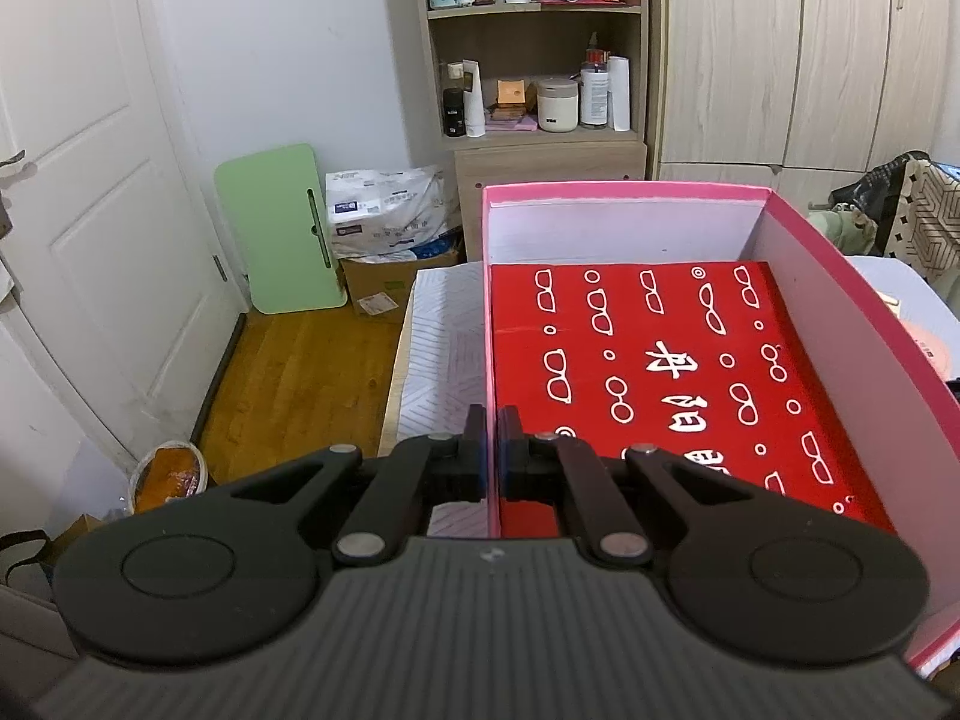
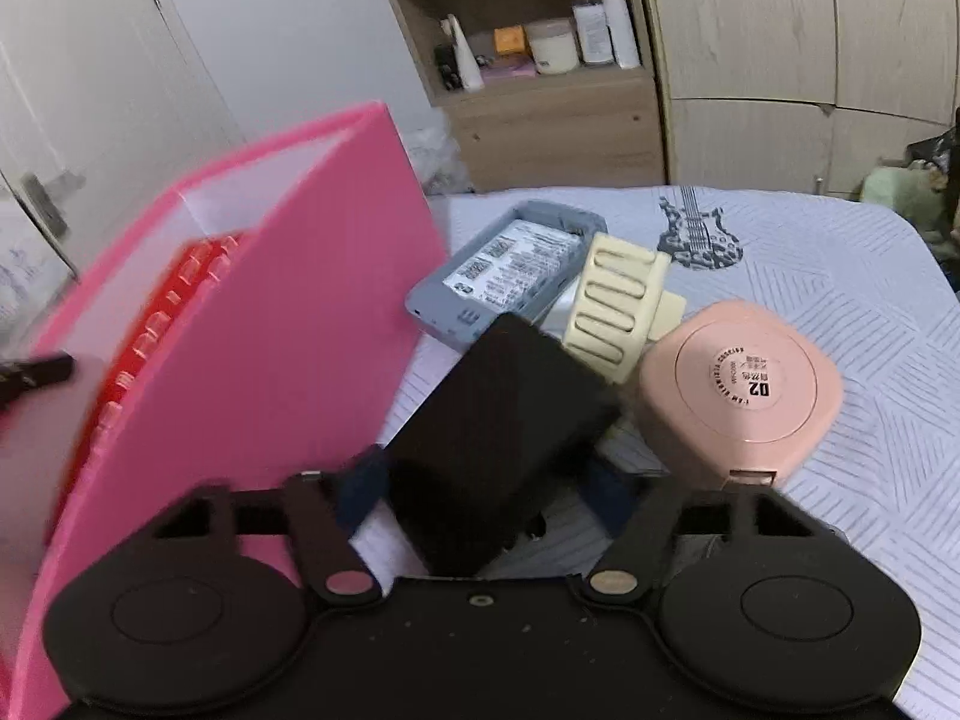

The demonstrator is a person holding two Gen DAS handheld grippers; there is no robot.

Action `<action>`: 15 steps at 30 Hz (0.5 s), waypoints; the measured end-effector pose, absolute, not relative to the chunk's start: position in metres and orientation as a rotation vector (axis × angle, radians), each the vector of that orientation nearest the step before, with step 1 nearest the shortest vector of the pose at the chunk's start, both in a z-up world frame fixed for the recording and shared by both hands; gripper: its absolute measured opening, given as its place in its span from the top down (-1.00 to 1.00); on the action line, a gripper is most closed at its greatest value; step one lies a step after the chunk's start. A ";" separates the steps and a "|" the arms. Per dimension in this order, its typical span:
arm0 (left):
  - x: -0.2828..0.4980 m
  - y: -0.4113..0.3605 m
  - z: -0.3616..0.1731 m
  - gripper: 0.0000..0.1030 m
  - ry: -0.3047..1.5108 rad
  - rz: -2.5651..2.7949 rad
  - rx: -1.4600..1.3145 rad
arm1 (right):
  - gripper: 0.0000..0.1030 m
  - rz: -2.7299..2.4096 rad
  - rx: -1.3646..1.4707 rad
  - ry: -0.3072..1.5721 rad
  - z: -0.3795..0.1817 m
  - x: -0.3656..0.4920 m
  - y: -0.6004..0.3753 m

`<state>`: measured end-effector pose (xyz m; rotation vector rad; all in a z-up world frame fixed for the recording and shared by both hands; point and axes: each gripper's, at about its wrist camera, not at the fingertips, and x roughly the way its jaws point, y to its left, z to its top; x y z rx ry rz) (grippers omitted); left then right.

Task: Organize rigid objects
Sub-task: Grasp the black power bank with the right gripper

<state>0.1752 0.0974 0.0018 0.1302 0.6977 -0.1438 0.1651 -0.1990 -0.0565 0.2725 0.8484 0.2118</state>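
Observation:
An open pink box (image 1: 624, 189) stands on the table with a red box (image 1: 660, 372) printed with white glasses lying flat inside it. My left gripper (image 1: 493, 450) is shut on the pink box's left wall, one finger inside and one outside. In the right wrist view the pink box (image 2: 288, 312) fills the left side. My right gripper (image 2: 489, 489) holds a black flat case (image 2: 504, 420), tilted, with the pads against its sides. Behind the case lie a grey device (image 2: 504, 276) with a label, a cream slotted piece (image 2: 612, 306) and a pink rounded case (image 2: 744, 384).
The table carries a white patterned cloth (image 2: 840, 312) with a guitar print (image 2: 696, 234). Behind it stand a shelf unit (image 1: 534, 144) with bottles and jars and a wardrobe (image 1: 780, 60). A green board (image 1: 282, 234), bags and a white door (image 1: 90, 210) are at the left above wooden floor.

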 end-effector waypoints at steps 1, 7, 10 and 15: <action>0.175 0.098 0.002 0.94 0.697 -0.145 0.129 | 0.06 0.230 0.296 0.841 -0.054 0.163 -0.203; 0.174 0.096 0.002 0.94 0.693 -0.139 0.142 | 0.43 0.318 0.390 0.824 -0.044 0.155 -0.216; 0.174 0.096 0.002 0.94 0.692 -0.137 0.144 | 0.54 0.332 0.381 0.793 -0.035 0.149 -0.213; 0.174 0.097 0.002 0.94 0.692 -0.139 0.141 | 0.55 0.345 0.327 0.745 -0.009 0.143 -0.207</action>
